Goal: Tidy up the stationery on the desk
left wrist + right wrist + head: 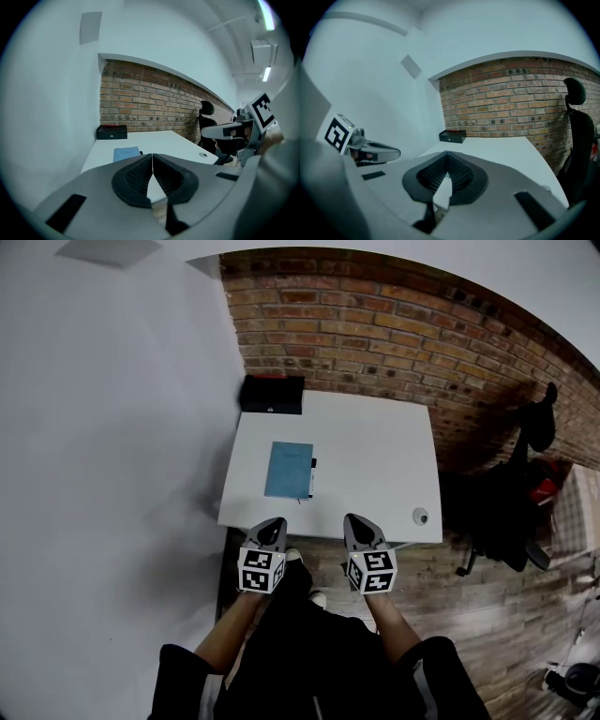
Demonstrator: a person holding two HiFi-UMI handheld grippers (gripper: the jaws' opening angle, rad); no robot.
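While the left gripper [275,524] and right gripper [359,521] were closed and empty, approaching unopened could push the notebook [289,470] off the table [375,456].

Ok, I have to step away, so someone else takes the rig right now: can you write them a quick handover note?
Left hand-held gripper: shut, empty, at the near edge of the desk.
Right hand-held gripper: shut, empty, beside it.
Blue notebook lies flat on the desk's left half, a dark pen along its right edge; black box at the far left corner.
Done: nothing visibly tidied.
Left: gather pen and notebook, probably toward the box.
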